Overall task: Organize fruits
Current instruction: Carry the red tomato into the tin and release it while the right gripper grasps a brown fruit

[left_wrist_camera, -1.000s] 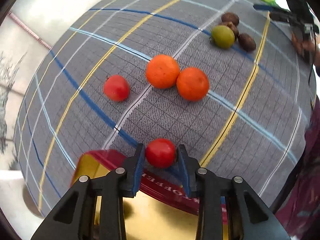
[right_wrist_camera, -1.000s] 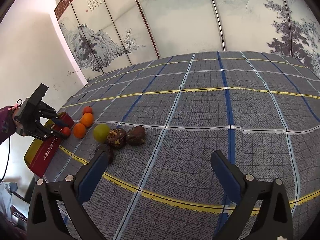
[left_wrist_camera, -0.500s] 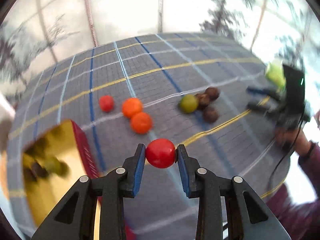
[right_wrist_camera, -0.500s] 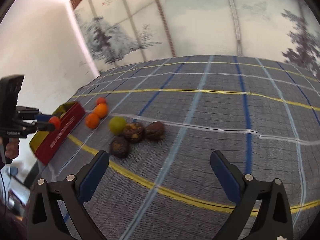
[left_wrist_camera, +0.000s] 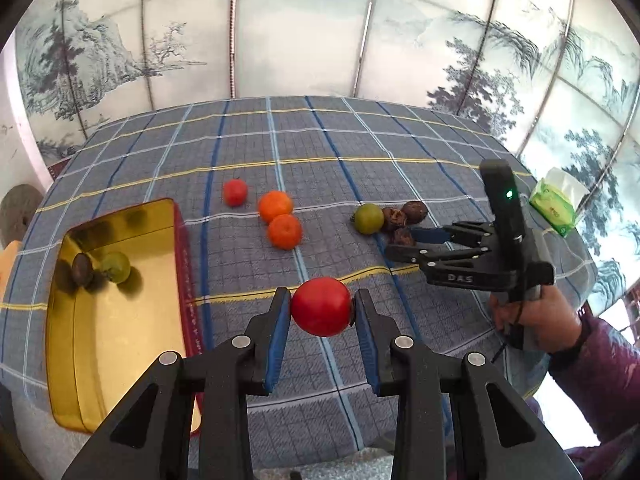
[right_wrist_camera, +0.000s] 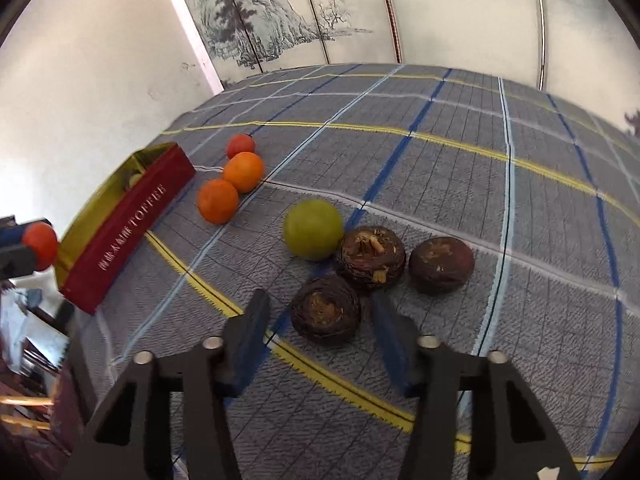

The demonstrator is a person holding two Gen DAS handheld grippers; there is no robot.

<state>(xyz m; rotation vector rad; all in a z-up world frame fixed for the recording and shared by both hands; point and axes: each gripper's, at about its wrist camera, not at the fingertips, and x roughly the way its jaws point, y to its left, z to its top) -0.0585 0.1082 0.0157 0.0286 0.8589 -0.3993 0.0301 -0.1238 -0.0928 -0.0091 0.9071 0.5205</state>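
My left gripper [left_wrist_camera: 321, 300] is shut on a red tomato [left_wrist_camera: 321, 307], held in the air over the checked cloth to the right of the gold tin [left_wrist_camera: 120, 340]. The tin holds a brown fruit [left_wrist_camera: 82, 269] and a green one [left_wrist_camera: 116, 266]. My right gripper [right_wrist_camera: 320, 304] is low over the cloth. Its jaws are closing around the nearest brown fruit [right_wrist_camera: 326, 312], and a small gap still shows at each pad. Two more brown fruits [right_wrist_camera: 370, 258] and a green fruit [right_wrist_camera: 314, 229] lie just beyond. Two oranges [right_wrist_camera: 243, 171] and a second tomato [right_wrist_camera: 240, 146] lie nearer the tin.
A green tissue pack [left_wrist_camera: 556, 208] sits at the table's right edge. A hand with a purple sleeve [left_wrist_camera: 532, 316] carries the right gripper. The tin's red wall [right_wrist_camera: 120, 232] reads TOFFEE. A painted folding screen stands behind the table.
The left gripper lifted the tomato and rolled, so the tin now lies at its left. The right gripper moved in on the brown fruits and its wide jaws narrowed around the nearest one.
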